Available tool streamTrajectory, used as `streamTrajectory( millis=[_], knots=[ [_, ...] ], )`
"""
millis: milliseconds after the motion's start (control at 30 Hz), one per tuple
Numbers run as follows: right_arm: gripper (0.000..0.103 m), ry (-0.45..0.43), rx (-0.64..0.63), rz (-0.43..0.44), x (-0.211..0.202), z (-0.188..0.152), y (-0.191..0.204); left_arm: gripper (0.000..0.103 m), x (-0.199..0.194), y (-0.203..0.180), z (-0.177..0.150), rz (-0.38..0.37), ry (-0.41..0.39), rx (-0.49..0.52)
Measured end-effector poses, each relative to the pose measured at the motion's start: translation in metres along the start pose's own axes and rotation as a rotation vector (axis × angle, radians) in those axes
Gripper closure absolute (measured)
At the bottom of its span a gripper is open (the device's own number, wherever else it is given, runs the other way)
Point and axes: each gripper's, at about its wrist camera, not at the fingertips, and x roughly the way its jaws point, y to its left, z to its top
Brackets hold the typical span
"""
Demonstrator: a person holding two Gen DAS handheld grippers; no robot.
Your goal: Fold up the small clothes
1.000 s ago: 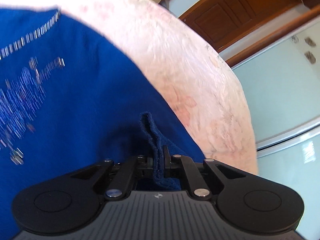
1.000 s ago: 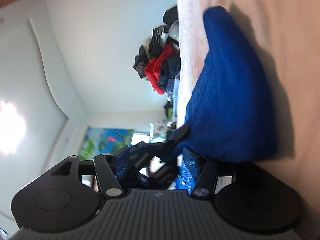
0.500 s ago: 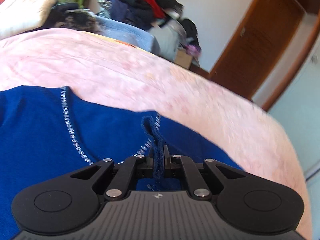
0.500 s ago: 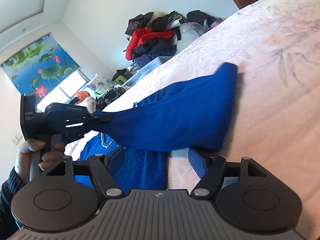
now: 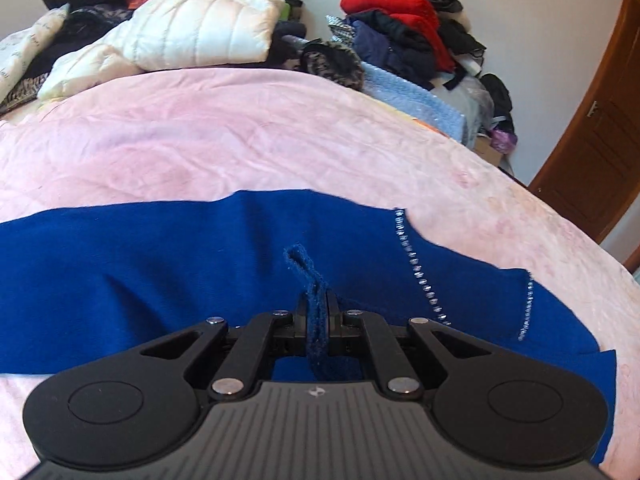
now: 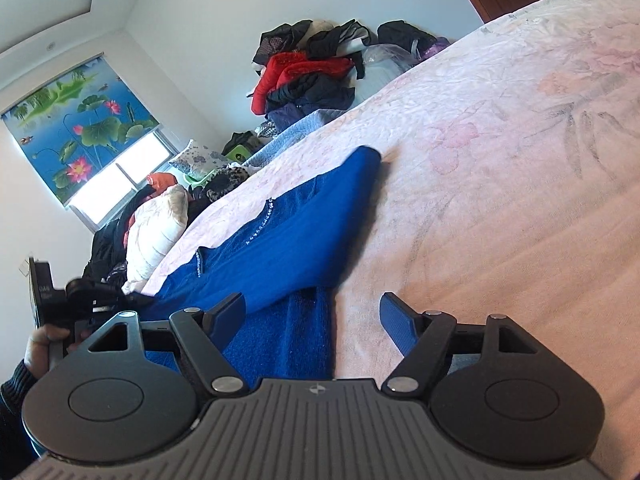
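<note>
A blue knit garment with a silver-beaded neckline lies spread on the pink bed cover. My left gripper is shut on a narrow fold of its blue fabric, held just above the garment. In the right wrist view the garment has one sleeve folded across it, cuff pointing to the far side. My right gripper hovers over the garment's near edge. Its jaws are opening, and fabric shows beneath the gap with neither pad touching it. A person's hand holds the left gripper at the far left.
Beyond the bed's far edge are a white padded jacket and piles of dark and red clothes. A brown door stands at the right. A window with a lotus-print blind is on the far wall. Bare cover stretches right of the garment.
My left gripper swept sideways with the blue fold still pinched, swinging to face the clothes piles. My right gripper rolled upright, let the fabric go and its jaws spread wider; the sleeve sank onto the garment.
</note>
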Motion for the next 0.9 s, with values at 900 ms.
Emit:
streamTrajectory(
  millis=[900],
  knots=[
    [0.024, 0.002, -0.006, -0.003, 0.0, -0.001, 0.002, 0.094, 0.002, 0.057, -0.007, 0.165, 0.001, 0.054]
  ],
)
